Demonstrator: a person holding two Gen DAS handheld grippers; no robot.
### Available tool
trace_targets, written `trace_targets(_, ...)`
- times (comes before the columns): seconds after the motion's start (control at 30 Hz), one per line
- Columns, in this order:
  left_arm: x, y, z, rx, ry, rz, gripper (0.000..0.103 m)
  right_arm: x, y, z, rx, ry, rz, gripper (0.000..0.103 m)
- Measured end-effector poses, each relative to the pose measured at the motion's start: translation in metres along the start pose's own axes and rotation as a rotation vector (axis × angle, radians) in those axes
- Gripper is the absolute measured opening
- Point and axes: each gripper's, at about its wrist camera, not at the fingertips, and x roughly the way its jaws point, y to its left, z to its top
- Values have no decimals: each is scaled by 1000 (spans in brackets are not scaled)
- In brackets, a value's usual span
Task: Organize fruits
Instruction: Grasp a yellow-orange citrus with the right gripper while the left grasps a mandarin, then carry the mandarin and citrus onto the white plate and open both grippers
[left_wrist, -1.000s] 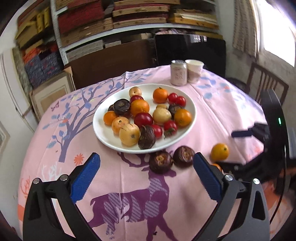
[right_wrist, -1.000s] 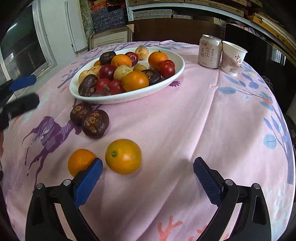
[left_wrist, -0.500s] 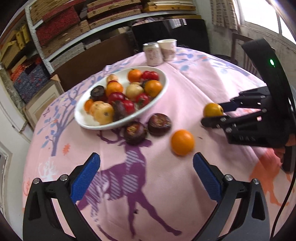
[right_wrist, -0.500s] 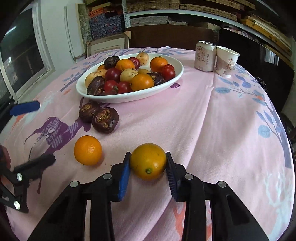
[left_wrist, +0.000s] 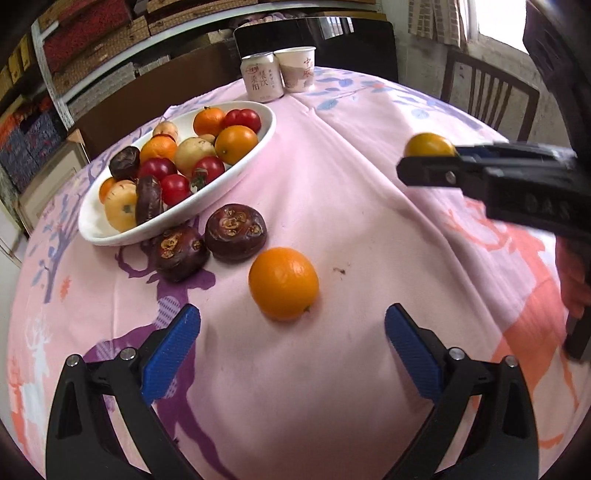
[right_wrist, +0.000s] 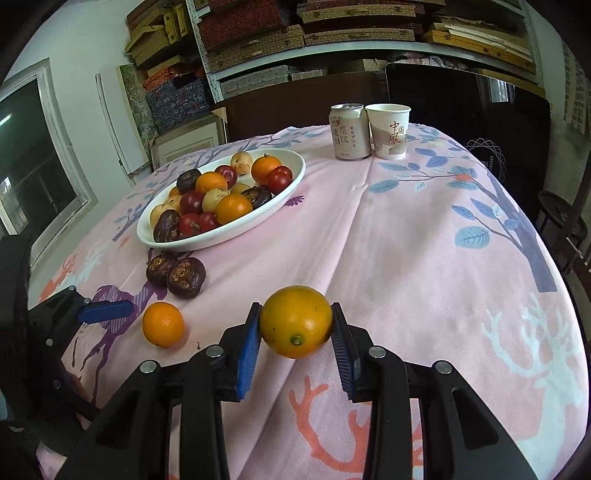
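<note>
A yellow-orange citrus fruit (right_wrist: 295, 326) is clamped between the blue pads of the right gripper (right_wrist: 295, 332), one pad pressed on each side of it, and it is held clear above the pink tablecloth (right_wrist: 424, 236); relative to the white plate (right_wrist: 236, 232), this fruit is placed well to the near right; in the left wrist view the same held fruit (left_wrist: 428, 145) is seen at the tip of the right gripper (left_wrist: 432, 162), well apart from the plate (left_wrist: 236, 177). A second orange (left_wrist: 283, 282) is left lying on the tablecloth, on the near side of the plate, just ahead of the left gripper (left_wrist: 291, 347) and between the lines of its two fingers; the jaws of the left gripper are spread wide apart, nothing is gripped, and the orange is touched by neither pad. Two dark brown fruits (left_wrist: 214, 243) are set side by side at the plate's near rim, touching each other. The plate is heaped with oranges, red fruits, pale yellow fruits and dark ones. A drink can (right_wrist: 349, 132) and a paper cup (right_wrist: 388, 131) are stood beside each other beyond the plate, at the far edge of the table.
</note>
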Motion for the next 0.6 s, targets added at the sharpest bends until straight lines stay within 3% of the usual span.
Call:
trace_targets(0.13, 8, 8, 9, -42, -18, -10, 97, -4, 1, -1, -13, -12, -19, 37)
trace_targets(0.2, 11, 11, 11, -47, -22, -16, 76, -7, 2, -1, -18, -25, -42, 37)
trace_targets(0.27, 12, 16, 12, -81, -22, -80, 56, -8, 0, -1, -13, -28, -42, 37)
trace_targets(0.37, 9, 13, 11, -58, -37, -76, 38, -5, 0, -1, -12, -17, -50, 37)
trace_targets(0.5, 6, 3, 9, -8, -54, -36, 35, -3, -2, -2, -6, -8, -54, 37)
trace_targets(0.6, 0, 3, 8, -5, -69, -56, 35, -2, -2, -2, -5, -8, -55, 37)
